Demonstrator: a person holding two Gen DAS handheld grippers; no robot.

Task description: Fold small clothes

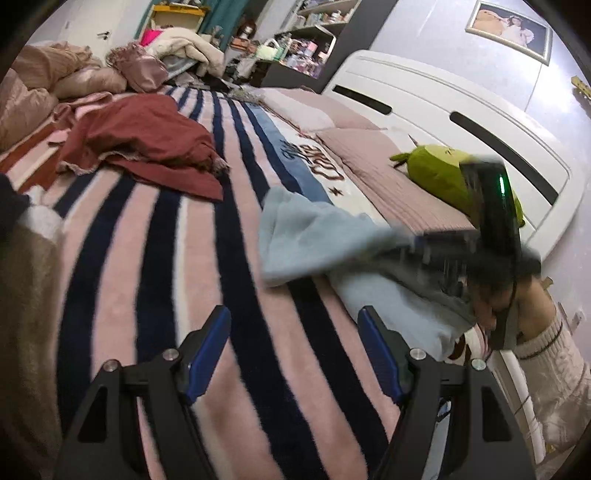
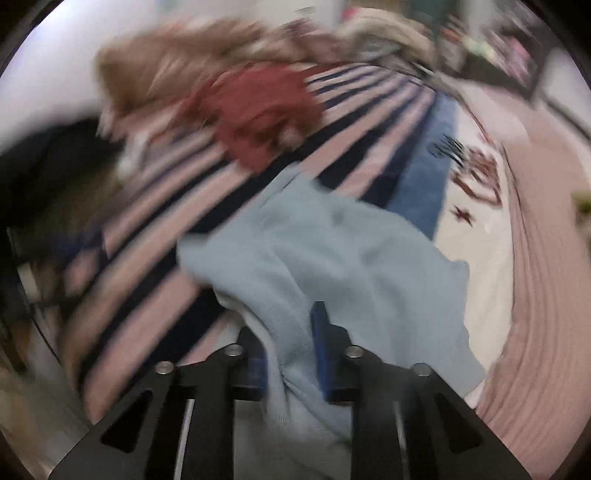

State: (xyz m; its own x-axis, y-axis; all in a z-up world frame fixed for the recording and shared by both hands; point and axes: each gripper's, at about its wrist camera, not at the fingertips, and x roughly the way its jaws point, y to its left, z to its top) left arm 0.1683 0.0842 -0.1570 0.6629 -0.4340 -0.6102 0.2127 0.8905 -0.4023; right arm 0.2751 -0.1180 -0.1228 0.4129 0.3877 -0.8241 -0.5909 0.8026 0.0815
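Brown cloth (image 1: pixel 26 325): it is hanging at the far left edge of the left wrist view, close to the camera, with a dark patch just above it.

Red garment (image 1: pixel 147 147): it is lying crumpled on the striped blanket (image 1: pixel 155 302), well apart from the blue cloth; in the right wrist view it is showing as a red smear (image 2: pixel 258 110) beyond the blue cloth.

Pillows (image 1: pixel 55 74): they are sitting heaped at the far left end of the bed, with more bedding piled behind them.

Left gripper (image 1: pixel 295 347): its jaws are standing wide apart over the stripes, grasping nothing; the blue pads (image 1: pixel 207 350) are showing on both fingers.

Blue cloth (image 1: pixel 317 240): it is lying on the blanket just ahead of the left gripper and to its right. Its long axis is running from a limp corner at the left toward the right gripper, where the near end is being lifted. In the right wrist view (image 2: pixel 332 258) it is fanning out away from the camera, narrow at the jaws and broad at the far end.

Right gripper (image 2: pixel 288 354): its jaws are clenching a bunched fold of the blue cloth, which is filling the gap between the fingers. In the left wrist view it is blurred (image 1: pixel 443 243) at the cloth's right end.

Green plush toy (image 1: pixel 439 173): it is lying on the pink cover by the white headboard (image 1: pixel 424 92), partly hidden behind the right gripper.

Shelves (image 1: pixel 306 40): they are standing cluttered behind the bed.

Picture (image 1: pixel 509 29): it is hanging on the wall above the headboard.
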